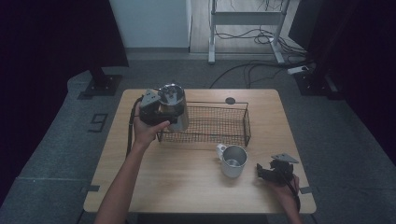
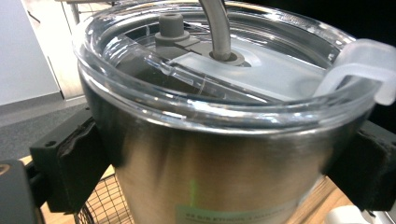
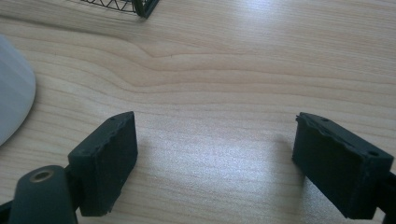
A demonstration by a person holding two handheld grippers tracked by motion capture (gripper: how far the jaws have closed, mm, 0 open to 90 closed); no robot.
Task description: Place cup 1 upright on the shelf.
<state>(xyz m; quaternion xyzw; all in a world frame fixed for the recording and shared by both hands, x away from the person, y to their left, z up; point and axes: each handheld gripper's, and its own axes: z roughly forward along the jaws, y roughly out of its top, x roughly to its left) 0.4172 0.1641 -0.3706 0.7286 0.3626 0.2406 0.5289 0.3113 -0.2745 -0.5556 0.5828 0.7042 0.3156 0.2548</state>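
High view: left hand-held gripper [image 1: 161, 112] clamps the steel tumbler [image 1: 176, 106] above the basket [image 1: 210, 123].

A wire basket [image 1: 215, 123] sits at the middle of the tabletop [image 1: 187, 182], toward the far side. At the basket's left end is a tumbler [image 1: 176, 109]. A mug [image 1: 232, 160] stands near the basket's right end, nearer the person.

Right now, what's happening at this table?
A person holds a steel tumbler with a clear lid in the left gripper, its jaws clamped on the tumbler's sides, at the left end of the wire basket. The right gripper rests on the table with jaws apart and nothing between them, beside a white mug.
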